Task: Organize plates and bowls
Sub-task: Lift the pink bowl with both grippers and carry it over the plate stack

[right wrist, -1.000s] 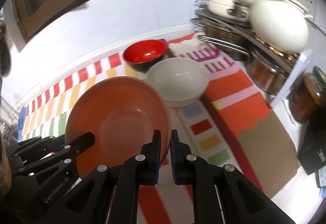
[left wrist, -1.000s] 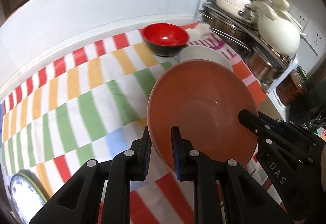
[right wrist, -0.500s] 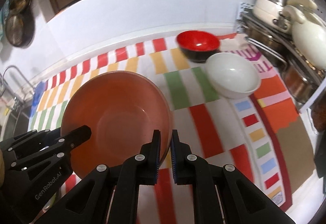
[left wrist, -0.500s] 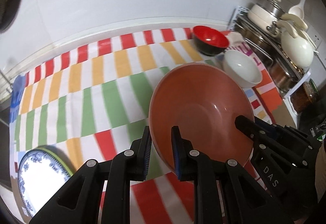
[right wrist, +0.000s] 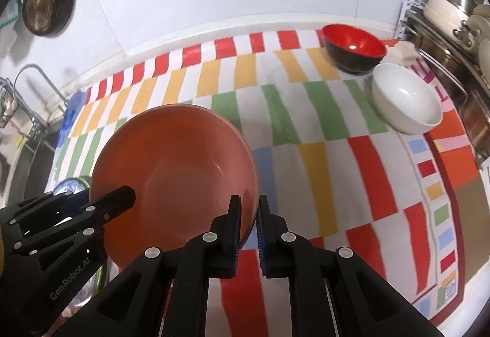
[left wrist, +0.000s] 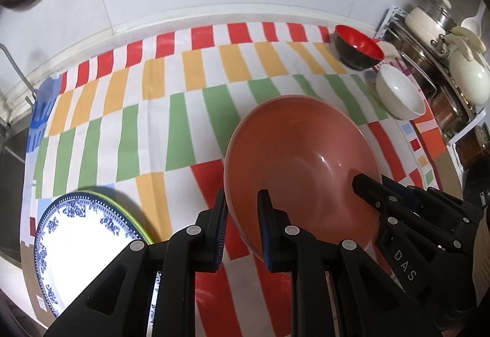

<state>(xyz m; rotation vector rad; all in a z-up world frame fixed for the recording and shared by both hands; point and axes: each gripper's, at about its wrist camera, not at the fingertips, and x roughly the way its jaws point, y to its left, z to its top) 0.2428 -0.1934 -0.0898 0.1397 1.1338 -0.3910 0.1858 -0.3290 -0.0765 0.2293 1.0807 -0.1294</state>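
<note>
Left tongs [left wrist: 242, 225]: clamped on the orange bowl [left wrist: 301, 165] at its left rim
Right tongs [right wrist: 248, 228]: clamped on its right rim
Orange bowl: held above the striped tabletop [left wrist: 171, 98]; blue-patterned plate [left wrist: 82, 248] lower left

Terracotta-orange bowl [left wrist: 301, 165], red-and-black bowl [left wrist: 358, 50], white bowl [left wrist: 398, 95], blue-patterned white plate [left wrist: 82, 242] — on a red-, yellow-, green-striped cloth [left wrist: 183, 92].

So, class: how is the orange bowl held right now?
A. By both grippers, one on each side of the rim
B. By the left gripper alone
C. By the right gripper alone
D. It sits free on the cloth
A: the left gripper and right gripper each clamp the orange bowl's rim on opposite sides.
</note>
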